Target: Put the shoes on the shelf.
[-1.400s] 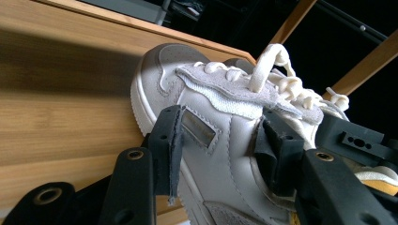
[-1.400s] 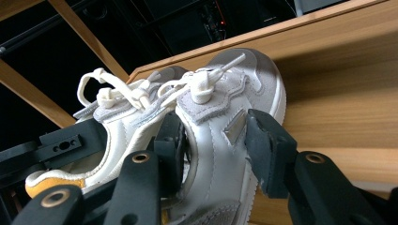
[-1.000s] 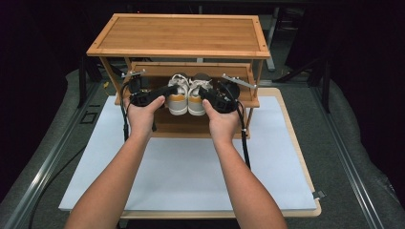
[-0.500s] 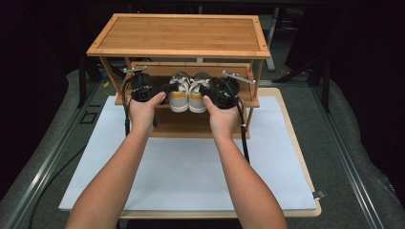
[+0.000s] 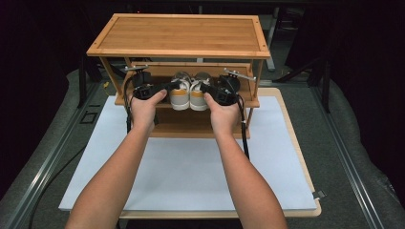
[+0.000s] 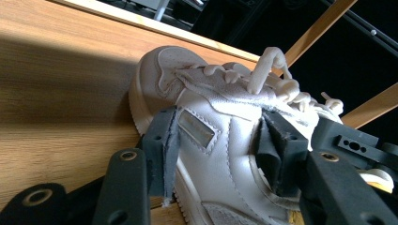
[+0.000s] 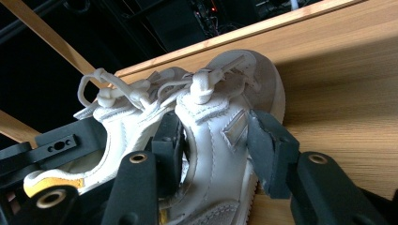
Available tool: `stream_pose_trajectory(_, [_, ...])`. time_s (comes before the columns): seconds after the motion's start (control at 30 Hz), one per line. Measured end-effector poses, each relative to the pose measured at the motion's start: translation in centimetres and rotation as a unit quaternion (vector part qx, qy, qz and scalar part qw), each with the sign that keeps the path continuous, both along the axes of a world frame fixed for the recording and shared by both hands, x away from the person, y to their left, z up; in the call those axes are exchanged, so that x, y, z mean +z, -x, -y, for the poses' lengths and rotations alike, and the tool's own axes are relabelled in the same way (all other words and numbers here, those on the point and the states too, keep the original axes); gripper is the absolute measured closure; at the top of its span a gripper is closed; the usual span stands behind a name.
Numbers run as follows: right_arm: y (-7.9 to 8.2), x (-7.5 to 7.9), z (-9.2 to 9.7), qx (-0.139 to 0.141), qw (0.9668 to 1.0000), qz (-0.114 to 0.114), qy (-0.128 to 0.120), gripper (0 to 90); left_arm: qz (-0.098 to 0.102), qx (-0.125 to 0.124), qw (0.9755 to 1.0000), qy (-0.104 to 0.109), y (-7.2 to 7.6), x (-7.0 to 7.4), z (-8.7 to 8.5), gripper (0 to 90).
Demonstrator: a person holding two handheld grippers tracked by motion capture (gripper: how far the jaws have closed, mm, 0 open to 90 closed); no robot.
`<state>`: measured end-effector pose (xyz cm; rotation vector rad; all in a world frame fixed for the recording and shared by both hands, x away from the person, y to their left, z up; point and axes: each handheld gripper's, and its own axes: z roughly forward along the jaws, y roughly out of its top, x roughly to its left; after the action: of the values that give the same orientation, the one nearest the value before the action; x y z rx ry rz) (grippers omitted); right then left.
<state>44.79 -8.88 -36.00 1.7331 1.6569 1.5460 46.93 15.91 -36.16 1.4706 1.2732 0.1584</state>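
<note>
A pair of white sneakers with tan heels stands side by side on the middle shelf (image 5: 250, 101) of a bamboo rack (image 5: 179, 36). My left gripper (image 5: 165, 88) straddles the left shoe (image 5: 179, 97). In the left gripper view, the left gripper (image 6: 218, 136) has one pad on the left shoe's (image 6: 225, 168) outer side and the other by its collar. Its jaws have just been opening, so I read it as open around the shoe. My right gripper (image 5: 210, 89) holds the right shoe (image 5: 198, 97). In the right gripper view, the right gripper (image 7: 213, 136) has both pads against the right shoe's (image 7: 211, 154) sides.
The rack stands at the far end of a white mat (image 5: 191, 167) on a wooden board. Its top shelf overhangs both grippers, and slanted side struts (image 5: 111, 76) flank the shelf. A lower shelf (image 5: 184, 125) lies beneath the hands. Cables trail from both grippers.
Both hands have edged slightly toward the rack. The shoes stay on the middle shelf.
</note>
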Motion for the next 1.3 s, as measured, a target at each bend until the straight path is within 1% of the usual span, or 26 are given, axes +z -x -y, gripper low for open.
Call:
stream_pose_trajectory(0.03, [0.0, 0.1, 0.0, 0.001, 1.0000, -0.002, 0.003, 56.4, 0.000, -0.002, 1.0000, -0.002, -0.1, 0.1, 0.0, 49.5])
stream_pose_trajectory(0.07, [0.0, 0.1, 0.0, 0.002, 1.0000, 0.000, 0.008, 56.0, -0.001, -0.005, 1.0000, 0.000, -0.1, 0.1, 0.0, 48.3])
stream_pose_trajectory(0.1, [0.0, 0.1, 0.0, 0.002, 0.9999, 0.002, 0.012, 55.7, 0.005, -0.006, 1.0000, 0.001, -0.1, 0.2, -0.1, 47.5])
stream_pose_trajectory(0.2, [-0.2, 0.1, 0.1, 0.007, 0.9998, 0.004, 0.015, 54.5, 0.012, -0.008, 0.9999, 0.003, -0.1, 0.6, -0.3, 47.0])
stream_pose_trajectory(0.23, [-0.2, 0.1, 0.1, 0.009, 0.9998, 0.005, 0.016, 54.2, 0.012, -0.009, 0.9999, 0.002, 0.0, 0.7, -0.2, 46.6])
stream_pose_trajectory(0.3, [-0.2, 0.1, 0.1, 0.010, 0.9997, 0.006, 0.019, 54.0, 0.015, -0.009, 0.9998, -0.007, 0.1, 0.9, -0.1, 46.9])
stream_pose_trajectory(0.33, [-0.2, 0.2, 0.1, 0.011, 0.9997, 0.006, 0.019, 53.8, 0.015, -0.010, 0.9998, -0.010, 0.1, 0.9, -0.1, 47.3])
stream_pose_trajectory(0.43, [-0.2, 0.2, 0.2, 0.013, 0.9998, 0.005, 0.016, 53.4, 0.013, -0.011, 0.9998, -0.009, 0.1, 0.9, -0.3, 48.1])
stream_pose_trajectory(0.53, [0.0, 0.5, 0.5, 0.015, 0.9998, 0.012, 0.003, 53.1, 0.014, -0.012, 0.9998, -0.008, 0.2, 1.0, -0.3, 48.6])
stream_pose_trajectory(0.57, [0.0, 0.6, 0.5, 0.017, 0.9997, 0.015, 0.001, 53.2, 0.017, -0.013, 0.9997, -0.011, 0.2, 1.0, -0.4, 48.8])
stream_pose_trajectory(0.67, [0.3, 0.9, 0.5, 0.018, 0.9996, 0.017, 0.012, 53.3, 0.017, -0.014, 0.9997, -0.010, 0.3, 1.1, -0.4, 49.4])
stream_pose_trajectory(0.73, [0.5, 1.0, 0.6, 0.020, 0.9995, 0.018, 0.013, 53.3, 0.019, -0.017, 0.9996, -0.009, 0.5, 1.2, -0.5, 49.9])
stream_pose_trajectory(0.77, [0.7, 1.1, 0.7, 0.020, 0.9995, 0.019, 0.014, 53.2, 0.021, -0.019, 0.9995, -0.013, 0.6, 1.2, -0.7, 50.0])
stream_pose_trajectory(0.9, [1.3, 1.5, 0.9, 0.024, 0.9990, 0.033, 0.015, 53.1, 0.022, -0.017, 0.9995, -0.015, 1.0, 1.3, -1.1, 50.3])
stream_pose_trajectory(0.97, [1.5, 1.6, 1.1, 0.023, 0.9990, 0.034, 0.018, 53.5, 0.030, -0.016, 0.9993, -0.013, 1.3, 1.5, -1.3, 50.3])
stream_pose_trajectory(1.03, [1.7, 1.8, 1.2, 0.024, 0.9989, 0.037, 0.018, 53.6, 0.031, -0.019, 0.9993, -0.013, 1.5, 1.6, -1.4, 50.3])
stream_pose_trajectory(1.13, [2.0, 1.9, 1.3, 0.025, 0.9984, 0.039, 0.031, 53.9, 0.037, -0.017, 0.9991, -0.014, 2.0, 1.7, -1.9, 50.3])
stream_pose_trajectory(1.2, [2.4, 1.9, 1.3, 0.028, 0.9976, 0.041, 0.048, 53.9, 0.040, -0.015, 0.9990, -0.011, 2.3, 1.7, -2.4, 50.3])
stream_pose_trajectory(1.3, [2.9, 2.1, 1.3, 0.032, 0.9960, 0.051, 0.066, 53.6, 0.044, -0.010, 0.9990, -0.007, 2.6, 1.7, -2.9, 50.5])
